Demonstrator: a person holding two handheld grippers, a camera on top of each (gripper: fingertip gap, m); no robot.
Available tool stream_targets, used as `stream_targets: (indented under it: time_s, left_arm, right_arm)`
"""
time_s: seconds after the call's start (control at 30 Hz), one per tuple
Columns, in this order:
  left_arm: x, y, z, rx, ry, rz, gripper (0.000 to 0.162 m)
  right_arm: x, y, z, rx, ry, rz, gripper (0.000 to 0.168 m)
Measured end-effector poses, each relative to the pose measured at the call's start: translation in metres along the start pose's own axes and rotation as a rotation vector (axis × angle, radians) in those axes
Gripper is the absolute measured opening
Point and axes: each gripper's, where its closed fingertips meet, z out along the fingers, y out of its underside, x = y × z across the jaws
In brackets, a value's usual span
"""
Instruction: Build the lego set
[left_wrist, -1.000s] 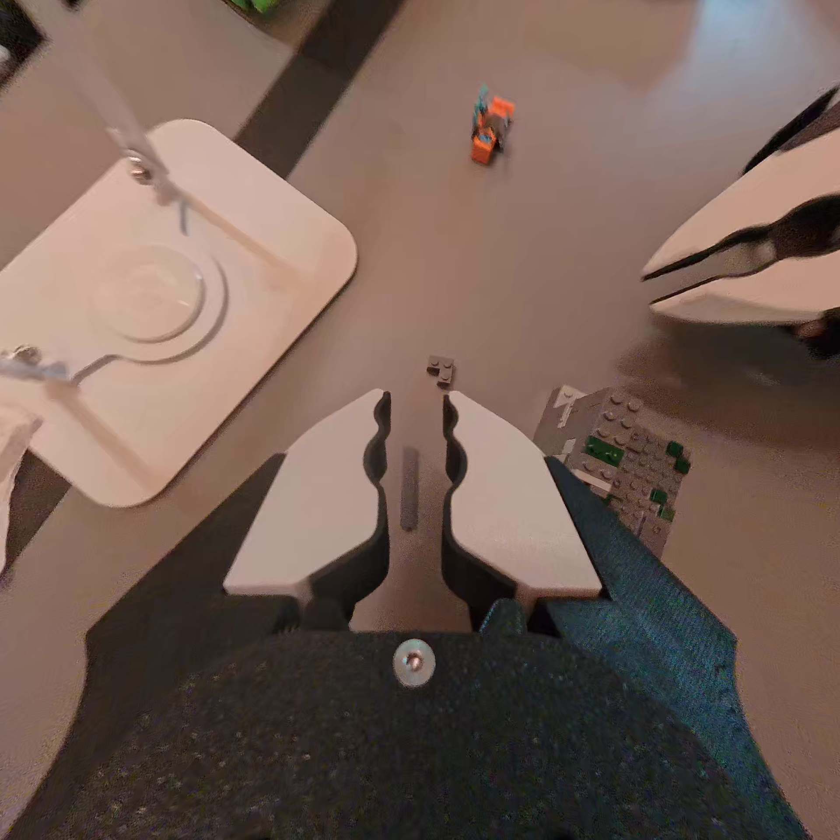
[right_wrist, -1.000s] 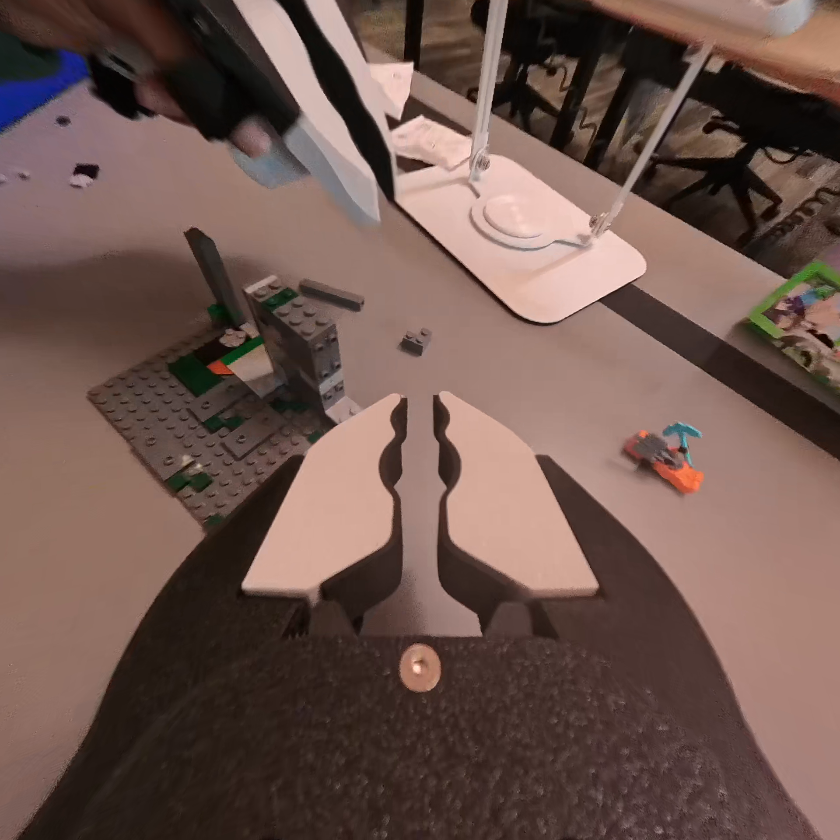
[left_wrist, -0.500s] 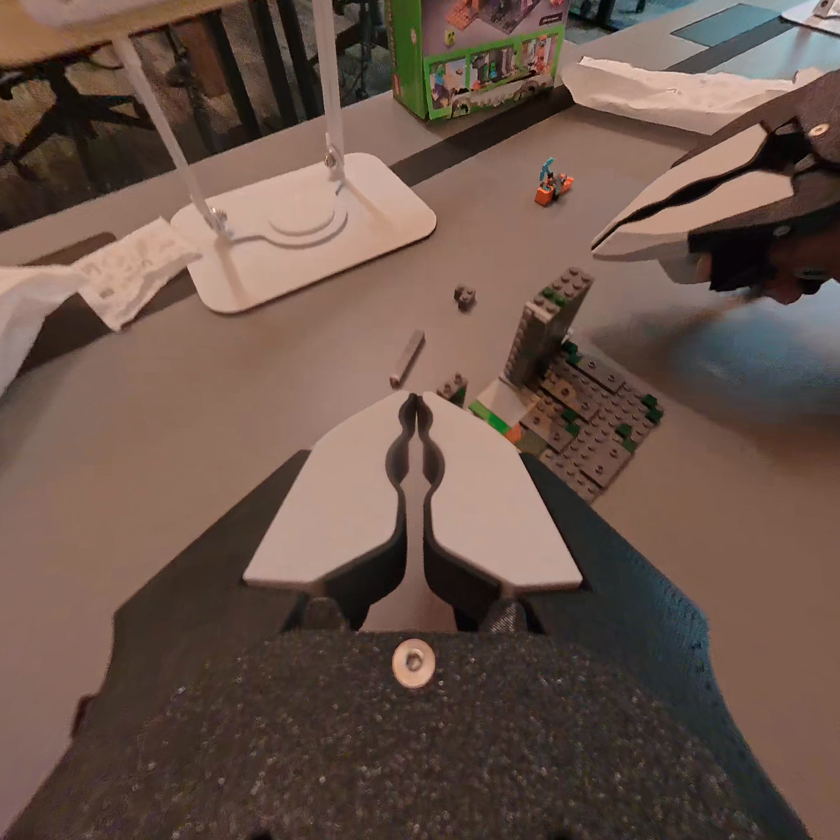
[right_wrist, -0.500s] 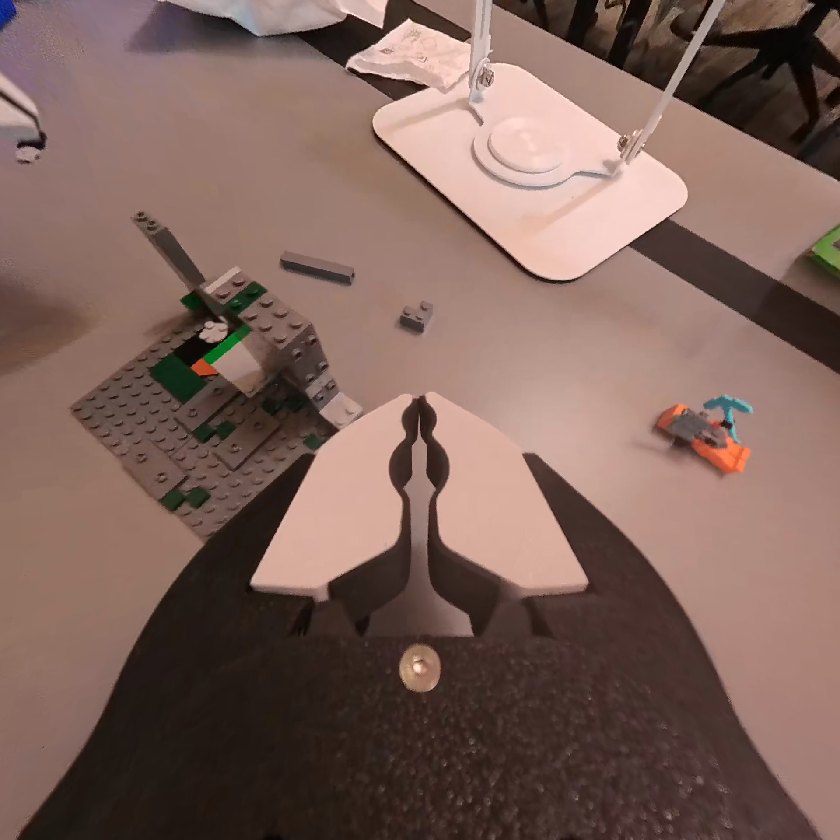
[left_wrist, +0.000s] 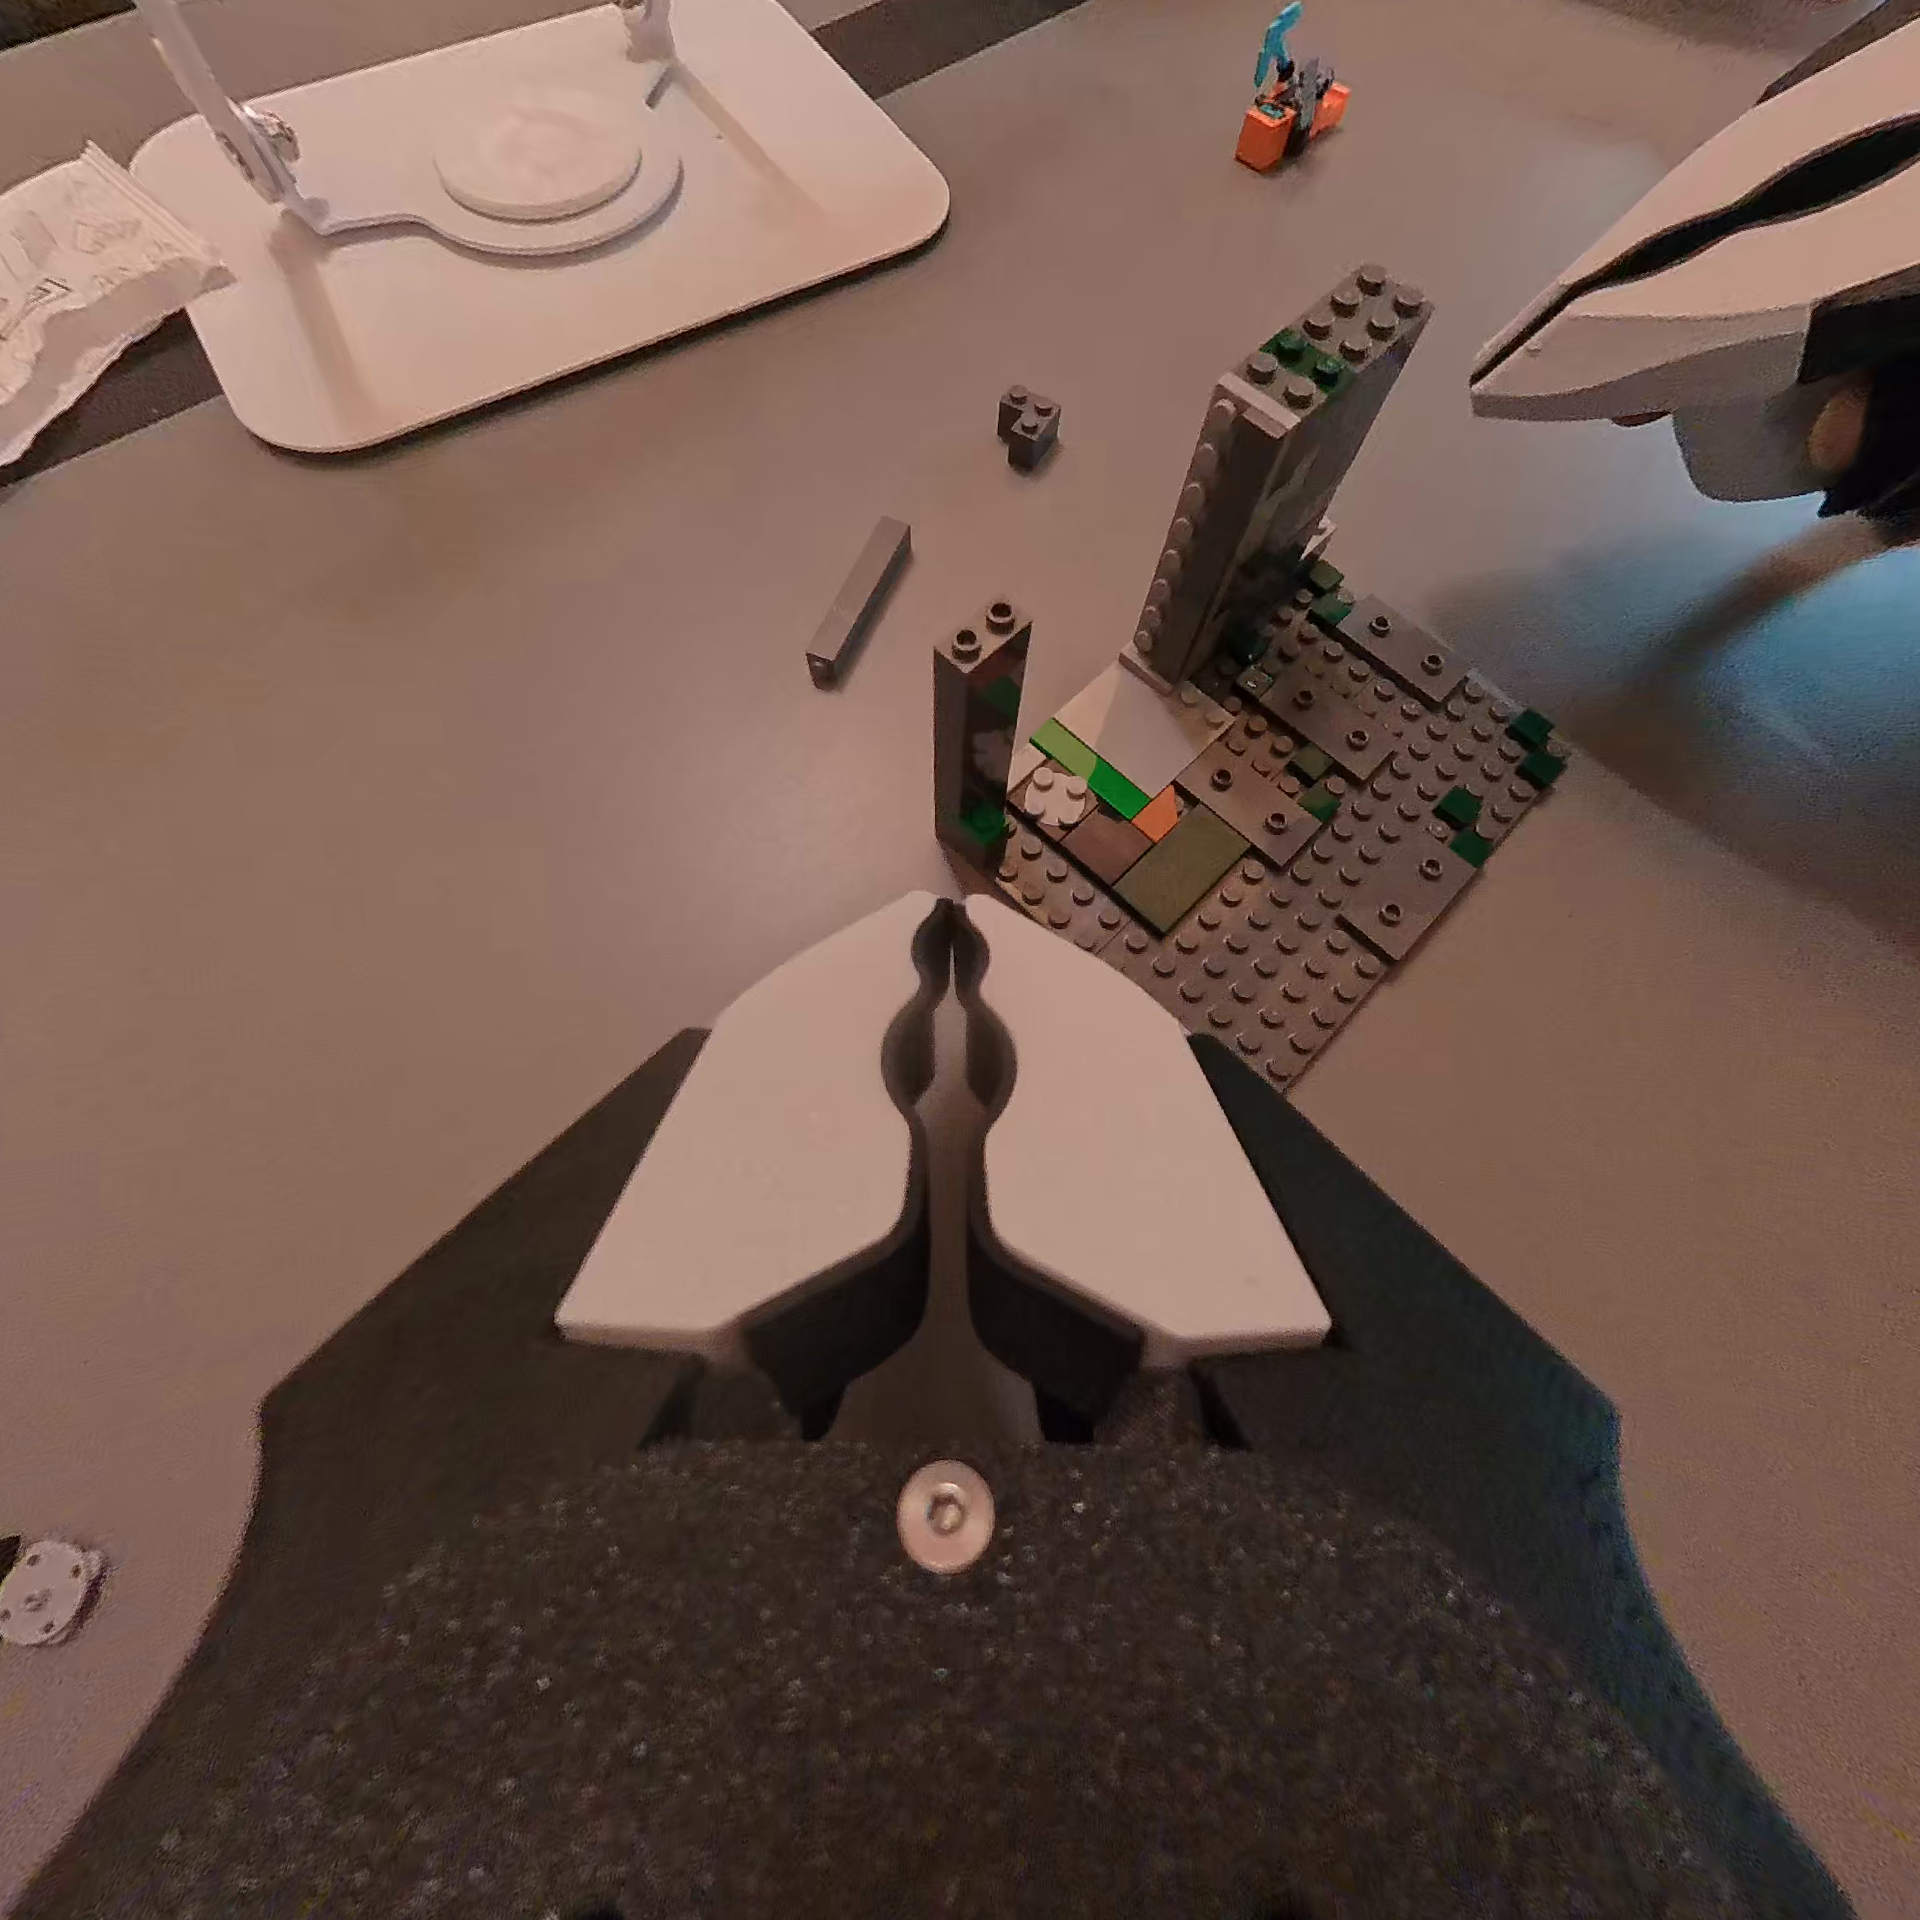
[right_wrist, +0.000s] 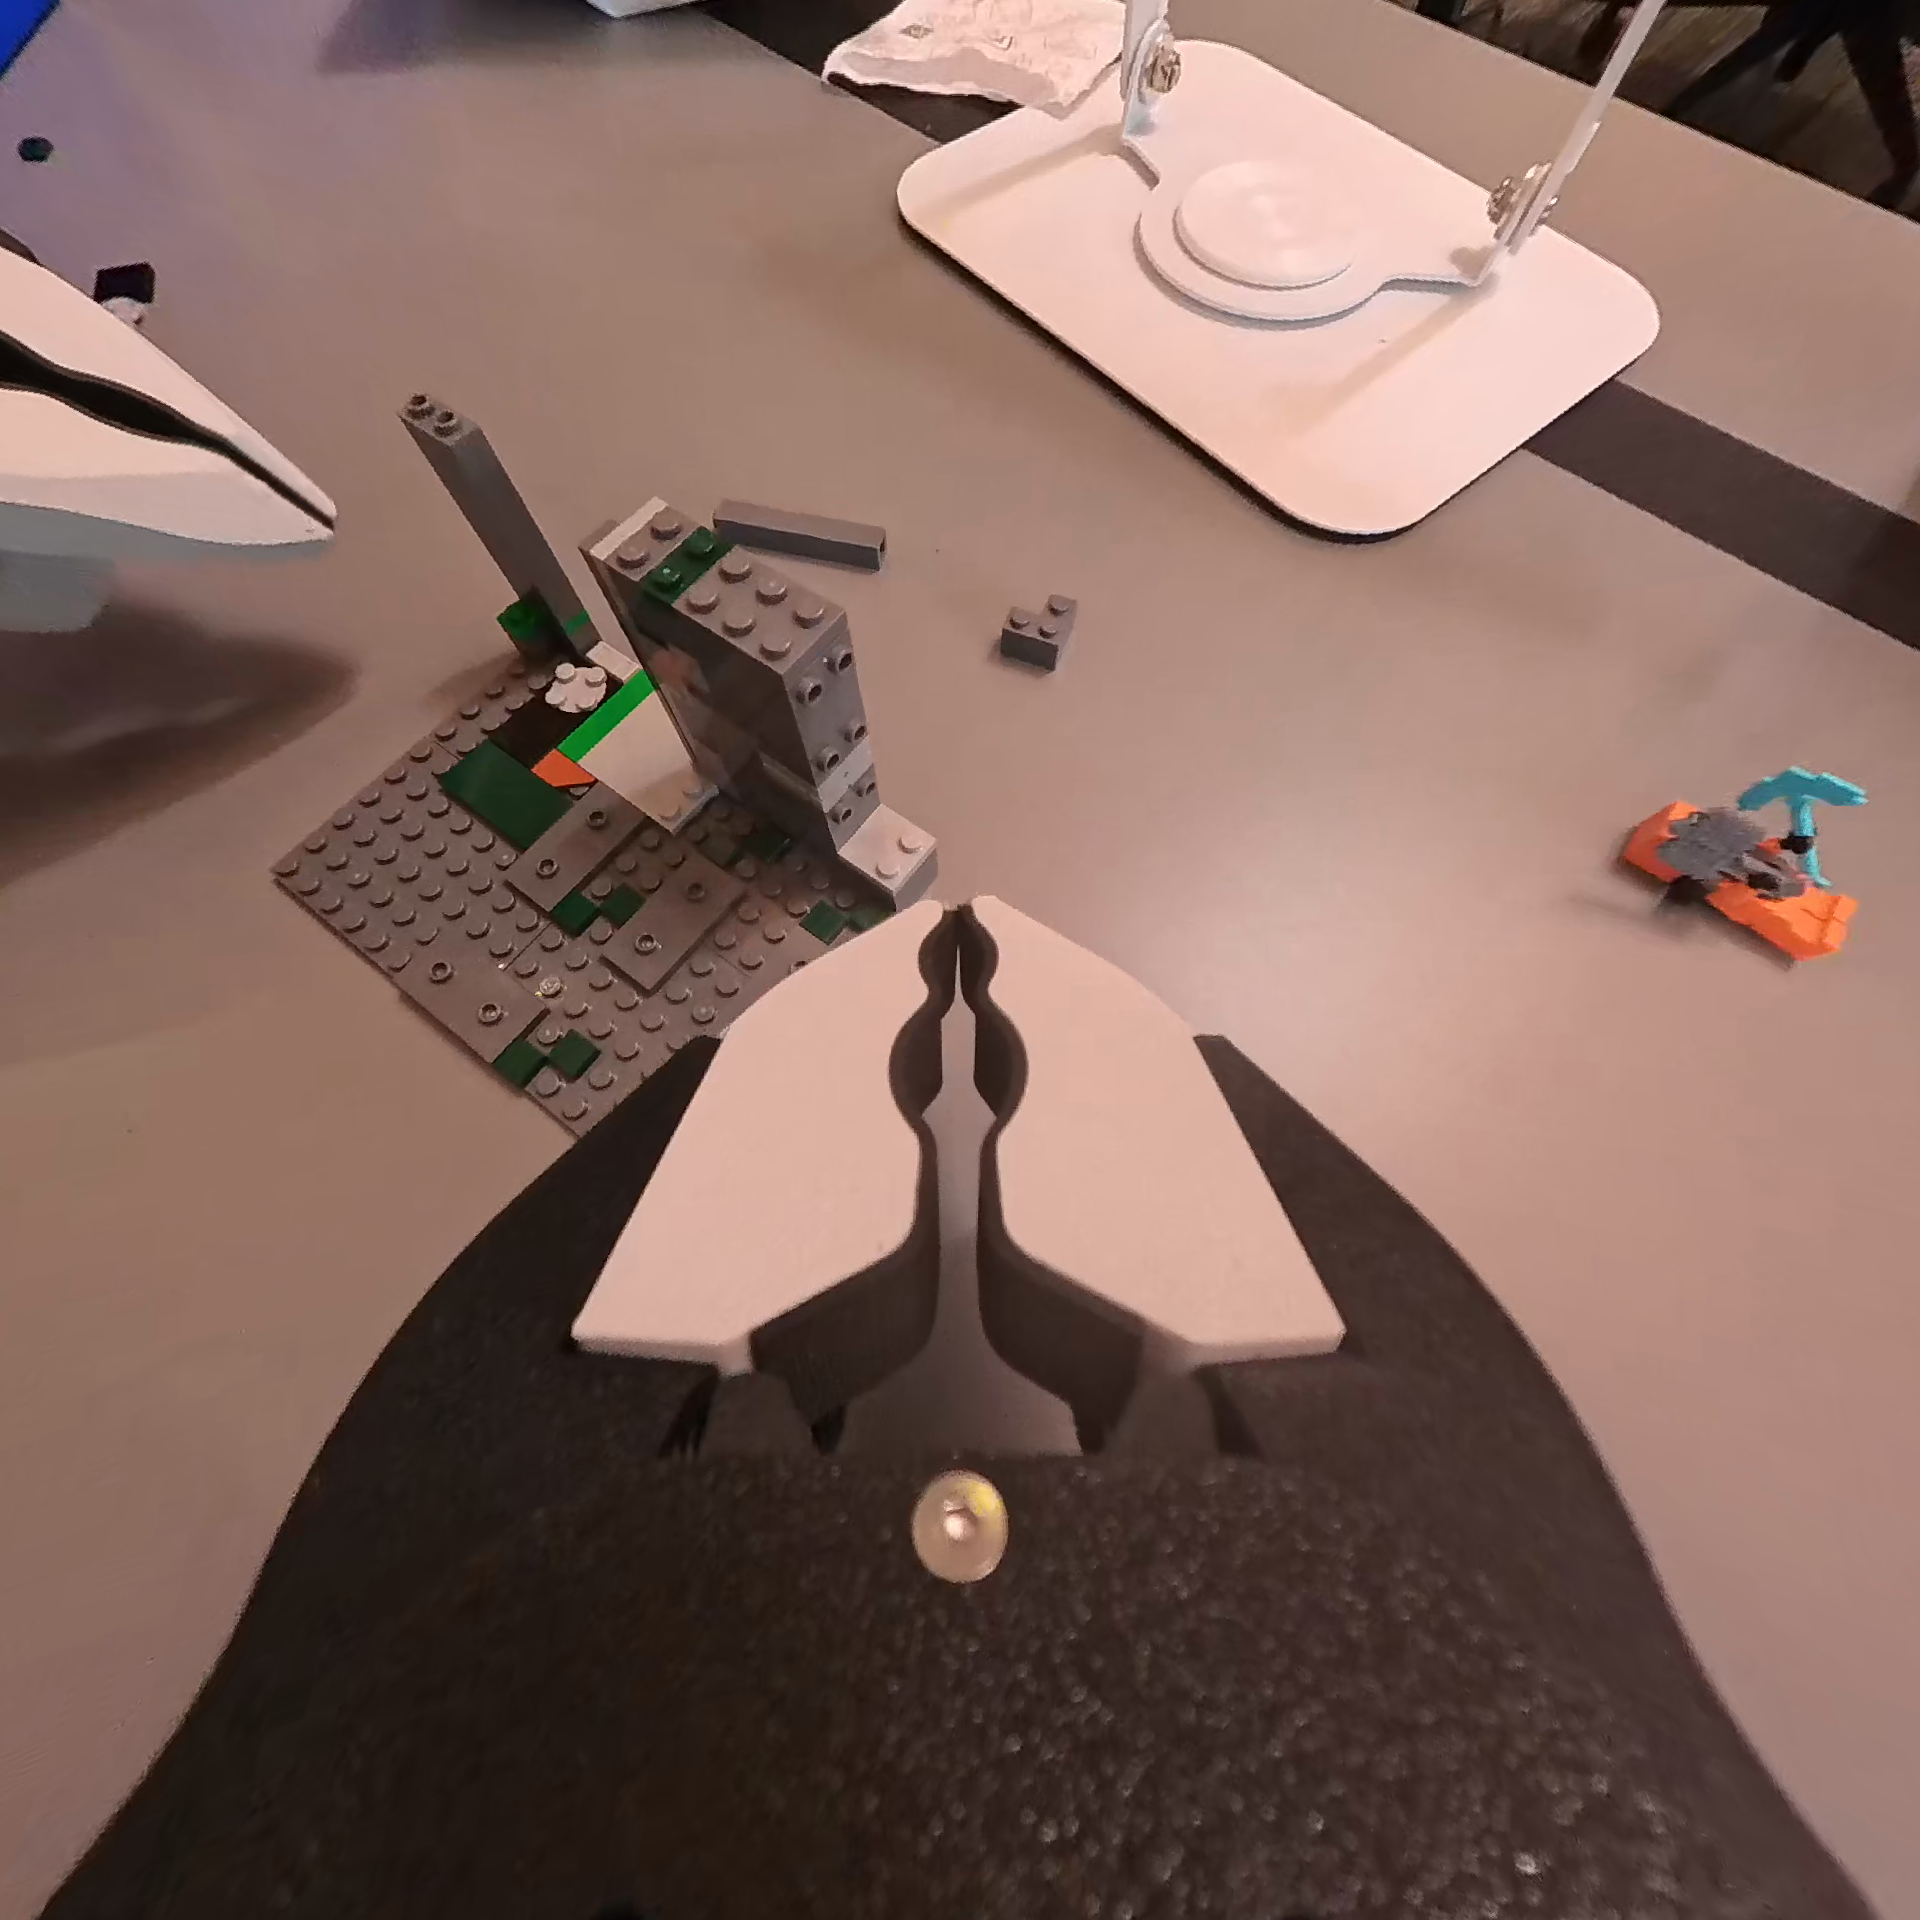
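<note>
A grey lego baseplate (left_wrist: 1288, 956) (right_wrist: 436, 904) lies on the table with a tall grey wall (left_wrist: 1257, 488) (right_wrist: 748, 686) and a thin dark pillar (left_wrist: 977, 727) (right_wrist: 488, 520) standing on it. A long grey bar (left_wrist: 860, 601) (right_wrist: 800, 533) and a small dark corner brick (left_wrist: 1029, 424) (right_wrist: 1039, 631) lie loose beyond it. My left gripper (left_wrist: 953, 914) is shut and empty, just short of the pillar. My right gripper (right_wrist: 956, 912) is shut and empty at the plate's near corner. Each also shows in the other's view, the right (left_wrist: 1496, 384) and the left (right_wrist: 312, 520).
A white lamp base (left_wrist: 540, 208) (right_wrist: 1278, 281) stands at the back. A small orange and teal lego figure (left_wrist: 1288, 104) (right_wrist: 1745, 862) lies apart on the table. Crumpled paper (left_wrist: 73, 281) (right_wrist: 987, 52) lies by the lamp base. A small round metal piece (left_wrist: 42, 1590) sits at the left edge. My left tips are roughly 10 cm from the long grey bar (left_wrist: 860, 601). My right wrist view (right_wrist: 775, 521) looks at it from another angle.
Both grippers have closed from open to shut. Both have pulled back and up from the build, so it shows from farther away.
</note>
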Motion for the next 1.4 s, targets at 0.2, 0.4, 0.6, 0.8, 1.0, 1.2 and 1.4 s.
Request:
stream_targets:
  time_s: [0.2, 0.4, 0.6, 0.8, 1.0, 1.2, 1.4]
  left_arm:
    - [0.004, 0.001, 0.001, -0.003, 0.015, 0.010, 0.000]
    - [0.005, 0.002, 0.002, -0.007, 0.018, 0.019, 0.000]
    - [0.003, 0.001, 0.002, -0.003, 0.010, 0.019, 0.000]
    - [-0.006, -0.007, 0.002, 0.004, 0.002, 0.040, 0.000]
    - [-0.027, -0.016, 0.013, -0.020, 0.038, 0.084, 0.000]
    - [-0.043, -0.026, 0.034, -0.029, 0.077, 0.165, 0.000]
    - [-0.043, -0.038, 0.051, -0.014, 0.138, 0.242, 0.000]
  right_arm:
    - [-0.002, 0.000, 0.000, -0.001, 0.004, -0.019, 0.000]
    - [-0.004, -0.002, -0.002, 0.009, 0.003, -0.026, 0.000]
    - [-0.005, -0.003, -0.003, 0.015, 0.000, -0.031, 0.000]
    - [-0.006, -0.006, -0.003, 0.021, -0.002, -0.040, 0.000]
    - [0.001, -0.015, -0.001, 0.014, -0.003, -0.067, 0.000]
    - [0.016, -0.024, 0.007, 0.004, 0.001, -0.107, 0.000]
    - [0.023, -0.031, 0.019, 0.003, -0.042, -0.179, 0.000]
